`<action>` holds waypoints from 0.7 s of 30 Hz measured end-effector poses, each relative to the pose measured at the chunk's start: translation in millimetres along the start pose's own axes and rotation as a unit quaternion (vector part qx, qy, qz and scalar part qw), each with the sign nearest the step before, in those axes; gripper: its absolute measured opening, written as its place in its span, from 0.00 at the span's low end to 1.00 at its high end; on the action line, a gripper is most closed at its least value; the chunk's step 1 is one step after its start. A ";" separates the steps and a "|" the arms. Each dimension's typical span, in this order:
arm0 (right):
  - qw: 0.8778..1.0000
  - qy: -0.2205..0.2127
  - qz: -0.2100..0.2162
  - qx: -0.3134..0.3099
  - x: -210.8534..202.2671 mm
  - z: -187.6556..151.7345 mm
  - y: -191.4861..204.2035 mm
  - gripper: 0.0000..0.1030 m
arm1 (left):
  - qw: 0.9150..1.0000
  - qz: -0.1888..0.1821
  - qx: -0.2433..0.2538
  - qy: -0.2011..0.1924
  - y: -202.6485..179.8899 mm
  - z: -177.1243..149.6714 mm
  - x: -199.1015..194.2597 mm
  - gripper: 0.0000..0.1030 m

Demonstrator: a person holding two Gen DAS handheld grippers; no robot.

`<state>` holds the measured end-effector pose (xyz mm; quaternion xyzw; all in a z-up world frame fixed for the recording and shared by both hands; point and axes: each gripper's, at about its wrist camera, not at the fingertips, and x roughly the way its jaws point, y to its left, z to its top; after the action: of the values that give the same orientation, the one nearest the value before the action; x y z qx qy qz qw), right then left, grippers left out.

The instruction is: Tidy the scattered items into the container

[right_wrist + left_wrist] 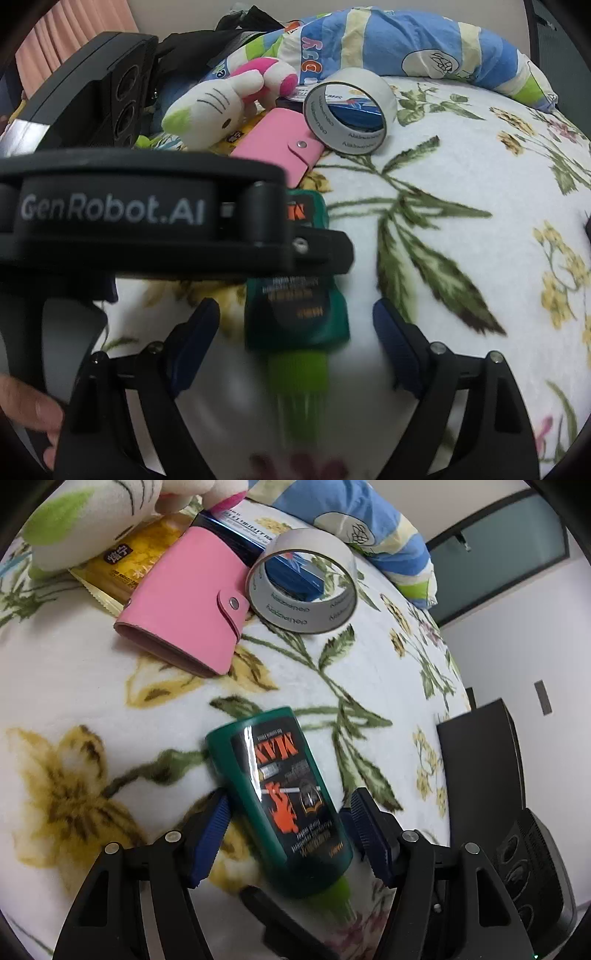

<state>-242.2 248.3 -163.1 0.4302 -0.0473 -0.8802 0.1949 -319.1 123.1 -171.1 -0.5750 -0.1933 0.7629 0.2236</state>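
A dark green bottle (280, 797) with a light green cap lies on the floral blanket, between the blue pads of my left gripper (291, 830), which is open around it. The bottle also shows in the right wrist view (295, 317), between the spread fingers of my right gripper (295, 332), also open. The left gripper's black body (140, 210) crosses over the bottle there. Beyond lie a pink wallet (184, 605), a roll of tape (303, 583), a yellow packet (125, 565), a blue box (236, 528) and a plush cat (214, 107). No container is in view.
A blue striped pillow (406, 40) lies along the blanket's far edge. A black chair or box (484, 753) stands beyond the bed's right edge. A hand (29, 406) holds the left gripper at lower left. Pink curtain (74, 33) at back left.
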 end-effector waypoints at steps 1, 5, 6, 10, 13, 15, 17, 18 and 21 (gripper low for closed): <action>1.000 -0.002 -0.002 -0.003 1.7 1.4 0.5 0.84 | 1.000 -0.003 -0.005 -0.001 1.6 1.8 0.8 0.64; 1.000 -0.007 -0.018 -0.007 5.6 3.7 2.1 0.76 | 1.000 0.002 -0.013 -0.008 2.0 3.2 3.5 0.64; 1.000 -0.008 -0.020 -0.005 5.4 3.9 1.9 0.70 | 1.000 0.013 -0.006 -0.009 -1.8 2.1 3.9 0.64; 1.000 -0.018 -0.016 0.013 -1.3 5.1 -0.6 0.53 | 0.999 0.045 0.019 -0.011 -15.8 -2.5 4.4 0.62; 0.999 -0.022 -0.015 0.020 -6.0 2.7 3.8 0.52 | 0.998 0.055 0.029 -0.013 -21.2 -6.0 0.6 0.54; 0.999 -0.028 -0.013 0.025 -11.8 0.1 6.8 0.52 | 0.998 0.055 0.037 -0.016 -25.4 -10.2 -5.4 0.52; 0.999 -0.034 -0.010 0.030 -17.8 -0.9 8.6 0.52 | 0.998 0.052 0.043 -0.020 -29.5 -13.7 -11.8 0.52; 0.999 -0.035 -0.009 0.031 -20.2 -0.3 9.6 0.52 | 0.997 0.051 0.047 -0.022 -32.1 -15.0 -15.3 0.52; 0.998 -0.043 -0.007 0.034 -30.5 1.6 14.0 0.51 | 0.997 0.046 0.055 -0.028 -41.7 -18.1 -27.7 0.52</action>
<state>-222.3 247.0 -136.0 0.3987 -0.0823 -0.8971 0.1715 -290.1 142.5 -131.0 -0.5481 -0.1306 0.7978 0.2147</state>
